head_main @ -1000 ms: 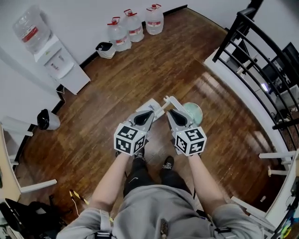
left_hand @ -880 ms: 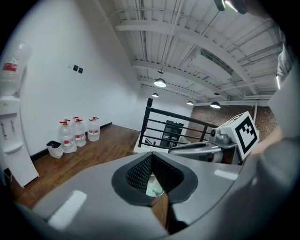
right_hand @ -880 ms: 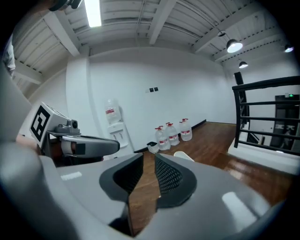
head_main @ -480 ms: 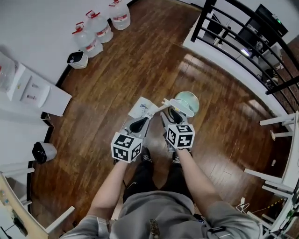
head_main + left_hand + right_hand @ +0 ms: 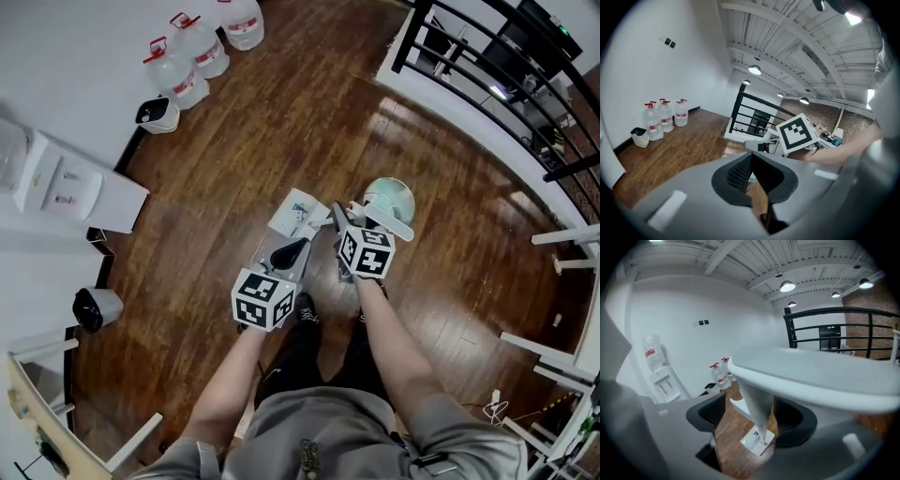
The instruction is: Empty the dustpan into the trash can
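Head view, 12 o'clock = top of frame. Person stands on a wood floor [image 5: 281, 122], one gripper in each hand. Right gripper [image 5: 354, 220]: jaws wide and just been opening. The dustpan [image 5: 757, 408] has its white upright stem standing between the pads, clear of both, no grip. Its broad handle top crosses above the jaws. The dustpan's flat white pan lies on the floor at 11 o'clock of this gripper. Left gripper [image 5: 292, 249]: jaws drawn together at the tips, only a thin sliver of floor between the pads, nothing held; it points at the pan, 12 o'clock. Trash can [image 5: 392, 197], round and pale green, sits at 1 o'clock of the right gripper, just beyond the handle. Water bottles [image 5: 192, 47] by the wall at 11 o'clock, black railing [image 5: 497, 75] at 2 o'clock.
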`<move>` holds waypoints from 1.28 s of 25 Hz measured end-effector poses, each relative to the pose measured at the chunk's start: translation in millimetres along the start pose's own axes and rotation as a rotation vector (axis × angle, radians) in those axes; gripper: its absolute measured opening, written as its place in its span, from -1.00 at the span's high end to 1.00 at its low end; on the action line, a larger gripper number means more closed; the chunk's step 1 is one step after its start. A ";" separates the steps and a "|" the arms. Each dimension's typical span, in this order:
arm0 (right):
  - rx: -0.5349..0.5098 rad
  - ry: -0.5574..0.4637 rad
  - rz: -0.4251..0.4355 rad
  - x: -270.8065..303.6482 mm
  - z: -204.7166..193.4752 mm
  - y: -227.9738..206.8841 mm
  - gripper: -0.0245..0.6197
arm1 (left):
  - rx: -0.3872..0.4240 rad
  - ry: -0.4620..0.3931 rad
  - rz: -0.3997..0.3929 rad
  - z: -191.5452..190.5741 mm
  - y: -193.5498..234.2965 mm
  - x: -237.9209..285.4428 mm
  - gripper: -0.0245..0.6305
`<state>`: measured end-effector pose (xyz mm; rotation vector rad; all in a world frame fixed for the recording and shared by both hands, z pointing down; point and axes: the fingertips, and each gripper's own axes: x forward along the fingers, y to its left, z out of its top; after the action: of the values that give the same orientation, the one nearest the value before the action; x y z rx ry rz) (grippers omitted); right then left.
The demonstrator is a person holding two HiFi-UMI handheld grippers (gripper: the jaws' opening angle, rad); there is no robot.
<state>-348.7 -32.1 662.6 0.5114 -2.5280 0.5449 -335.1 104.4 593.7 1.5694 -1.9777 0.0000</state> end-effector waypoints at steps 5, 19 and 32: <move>-0.023 -0.009 -0.024 10.5 6.2 -5.2 0.32 | -0.020 0.006 0.027 -6.9 17.1 -15.9 0.91; -0.112 -0.137 0.055 -90.6 72.5 -10.3 0.33 | 0.053 -0.007 0.011 25.5 11.0 -19.1 0.91; -0.148 -0.396 0.007 -284.9 223.4 -45.9 0.33 | 0.270 0.015 -0.177 76.5 -107.3 18.8 0.91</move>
<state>-185.8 -104.3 344.1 0.6048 -2.9167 0.2743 -277.0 28.3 501.2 1.9053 -1.8816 0.2147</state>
